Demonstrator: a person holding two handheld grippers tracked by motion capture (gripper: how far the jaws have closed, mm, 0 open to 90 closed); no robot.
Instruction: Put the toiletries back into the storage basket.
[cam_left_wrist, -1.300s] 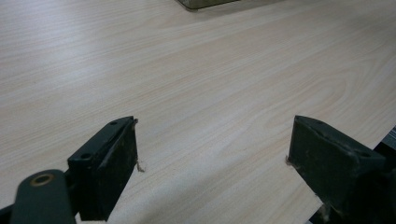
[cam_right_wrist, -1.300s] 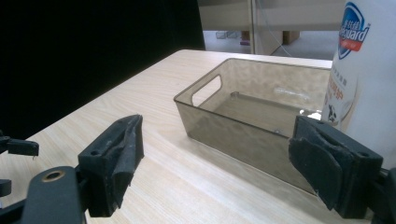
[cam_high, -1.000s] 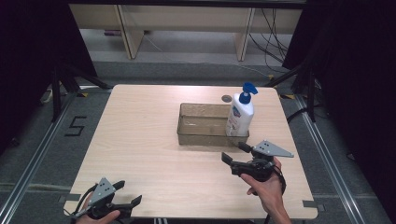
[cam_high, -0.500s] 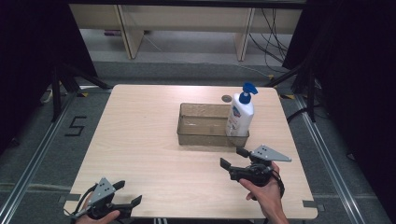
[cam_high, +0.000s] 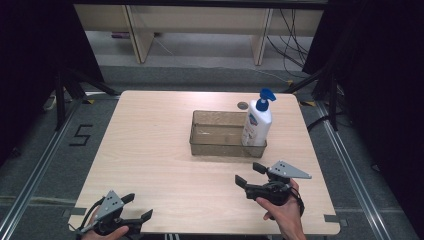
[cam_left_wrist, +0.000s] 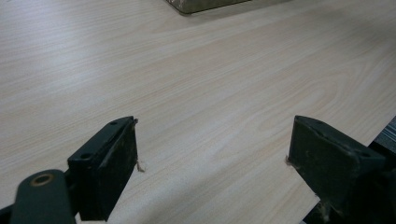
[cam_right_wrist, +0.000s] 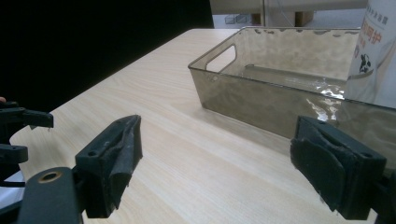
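A white pump bottle (cam_high: 256, 125) with a blue pump stands upright at the right end of a clear brownish bin (cam_high: 220, 145), which sits toward the far middle of the tabletop (cam_high: 150, 150). The bottle seems to stand inside the bin, though the see-through wall makes this hard to confirm. The right gripper (cam_high: 251, 175) hovers just in front of the bin, near its right end, its jaws spread wide and holding nothing, pointed at the bin's front wall. The left gripper (cam_high: 137, 207) rests at the near left edge of the tabletop, well apart from the bin, jaws likewise released and empty.
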